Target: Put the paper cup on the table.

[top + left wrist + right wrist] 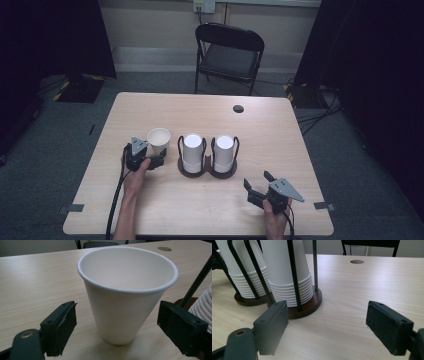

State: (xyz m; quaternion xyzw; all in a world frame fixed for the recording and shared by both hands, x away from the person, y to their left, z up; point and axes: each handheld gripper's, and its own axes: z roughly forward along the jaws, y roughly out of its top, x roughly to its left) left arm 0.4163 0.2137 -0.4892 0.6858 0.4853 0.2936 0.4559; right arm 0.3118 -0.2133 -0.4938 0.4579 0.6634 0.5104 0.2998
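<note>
While left tongs [117,322] stand apart around upright paper cup [126,297], untouched | right tongs [337,325] apart over table [367,285]

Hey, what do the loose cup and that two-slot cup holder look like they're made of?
The loose cup looks like matte white paper, going by its rolled rim and thin wall. The cup holder seems to have a dark brown wooden base, smooth and slightly glossy, with thin black metal-looking rods; the wood could be stained or laminate.
</note>
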